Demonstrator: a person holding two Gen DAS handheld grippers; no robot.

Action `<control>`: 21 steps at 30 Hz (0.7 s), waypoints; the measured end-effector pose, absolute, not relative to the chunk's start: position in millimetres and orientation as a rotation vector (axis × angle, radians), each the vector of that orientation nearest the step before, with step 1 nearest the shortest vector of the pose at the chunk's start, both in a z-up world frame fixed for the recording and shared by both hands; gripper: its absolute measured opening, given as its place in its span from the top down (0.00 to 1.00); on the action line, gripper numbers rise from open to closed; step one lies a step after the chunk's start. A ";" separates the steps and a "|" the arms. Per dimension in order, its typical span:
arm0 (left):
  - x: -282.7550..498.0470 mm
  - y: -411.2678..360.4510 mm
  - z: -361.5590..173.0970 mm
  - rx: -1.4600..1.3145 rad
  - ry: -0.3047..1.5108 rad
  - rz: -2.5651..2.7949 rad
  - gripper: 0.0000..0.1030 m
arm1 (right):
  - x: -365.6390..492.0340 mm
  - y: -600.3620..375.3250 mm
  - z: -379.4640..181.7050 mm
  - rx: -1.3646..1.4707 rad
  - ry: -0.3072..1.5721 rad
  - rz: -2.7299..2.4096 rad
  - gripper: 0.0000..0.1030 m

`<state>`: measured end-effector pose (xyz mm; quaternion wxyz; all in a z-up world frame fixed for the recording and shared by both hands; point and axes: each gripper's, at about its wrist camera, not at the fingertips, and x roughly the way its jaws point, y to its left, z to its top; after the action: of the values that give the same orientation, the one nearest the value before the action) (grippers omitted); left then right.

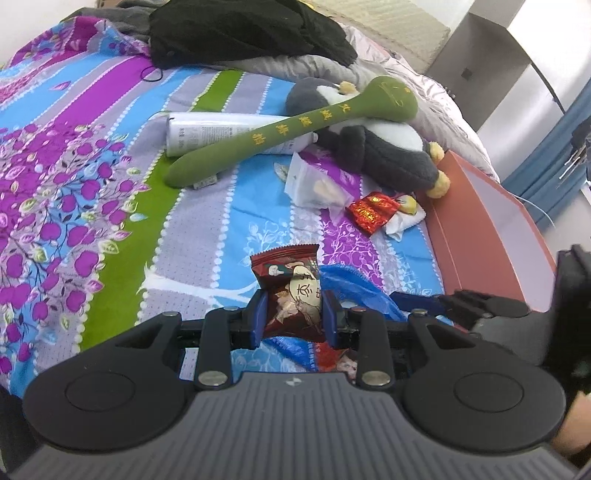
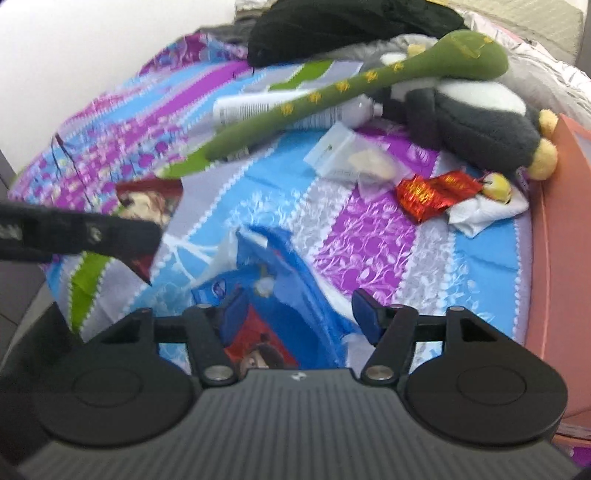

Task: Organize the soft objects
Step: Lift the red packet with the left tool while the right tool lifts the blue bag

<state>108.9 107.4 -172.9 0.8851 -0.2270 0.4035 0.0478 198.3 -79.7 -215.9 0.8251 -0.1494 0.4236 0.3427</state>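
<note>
My left gripper (image 1: 293, 315) is shut on a dark red snack packet (image 1: 291, 291) and holds it just above the bed. The packet also shows in the right wrist view (image 2: 147, 201) behind the left gripper's arm. My right gripper (image 2: 301, 314) is open over a blue plastic bag (image 2: 280, 266), which also shows in the left wrist view (image 1: 354, 291). A green plush mallet (image 1: 280, 133) lies across a grey-and-white plush penguin (image 1: 384, 144); both also show in the right wrist view, mallet (image 2: 332, 96) and penguin (image 2: 476, 122).
A white bottle (image 1: 221, 133), a clear packet (image 1: 317, 184), a shiny red wrapper (image 1: 373, 212) and a white tissue (image 1: 404, 221) lie on the floral bedsheet (image 1: 110, 184). An orange box (image 1: 491, 229) stands at the right edge. Black clothes (image 1: 247, 29) are heaped at the back.
</note>
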 end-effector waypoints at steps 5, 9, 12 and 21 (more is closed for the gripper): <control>106.9 110.5 -175.3 -0.486 0.847 0.105 0.65 | 185.2 -78.2 -220.7 -0.359 0.884 0.704 0.72; 109.0 110.5 -175.8 -0.487 0.850 0.102 0.65 | 177.8 -85.0 -215.8 -0.314 0.881 0.669 0.80; 113.3 108.0 -176.2 -0.486 0.850 0.095 0.65 | 174.6 -92.0 -211.8 -0.266 0.880 0.626 0.83; 130.6 92.6 -161.7 -0.455 0.831 0.040 0.65 | 183.9 -119.9 -182.6 -0.138 0.839 0.502 0.90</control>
<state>130.6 92.6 -161.7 0.8897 -0.2188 0.4001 0.0191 183.9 -119.9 -182.6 0.8805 -0.0661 0.4026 0.2411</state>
